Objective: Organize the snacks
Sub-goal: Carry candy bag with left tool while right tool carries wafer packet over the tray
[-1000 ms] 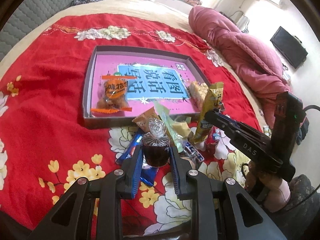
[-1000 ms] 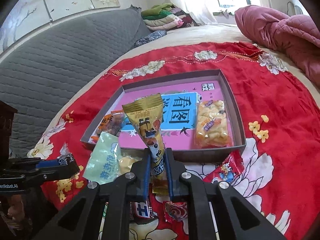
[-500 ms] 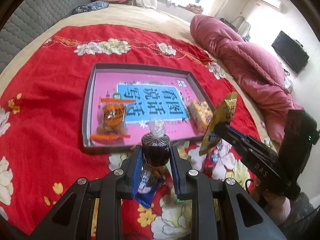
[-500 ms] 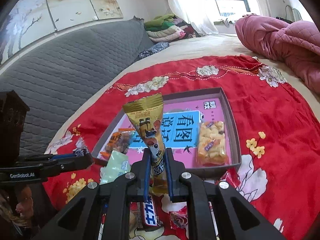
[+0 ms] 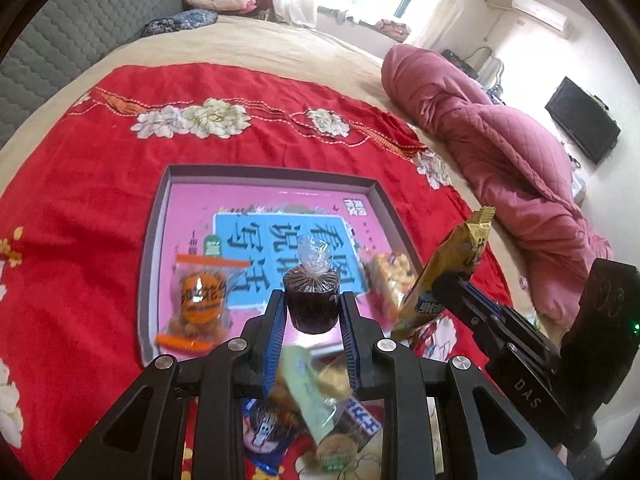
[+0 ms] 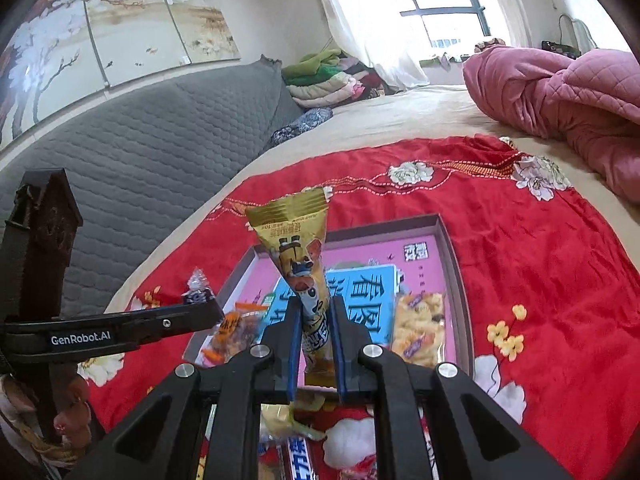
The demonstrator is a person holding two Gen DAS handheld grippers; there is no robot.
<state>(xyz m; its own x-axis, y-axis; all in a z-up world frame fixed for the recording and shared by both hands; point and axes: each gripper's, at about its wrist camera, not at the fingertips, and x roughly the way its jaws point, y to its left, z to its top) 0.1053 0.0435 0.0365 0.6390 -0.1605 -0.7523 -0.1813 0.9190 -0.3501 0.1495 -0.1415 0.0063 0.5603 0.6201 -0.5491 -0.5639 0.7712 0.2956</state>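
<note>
With the left gripper (image 5: 313,309) clamped on a dark jelly cup (image 5: 311,300) and the right gripper (image 6: 316,334) pinching a gold packet (image 6: 298,264) above the tray (image 5: 154,240), either could slip and miss if let go early.

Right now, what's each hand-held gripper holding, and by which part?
Left hand-held gripper: dark jelly cup, pinched across its sides. Right hand-held gripper: gold snack packet, pinched near its lower end.
</note>
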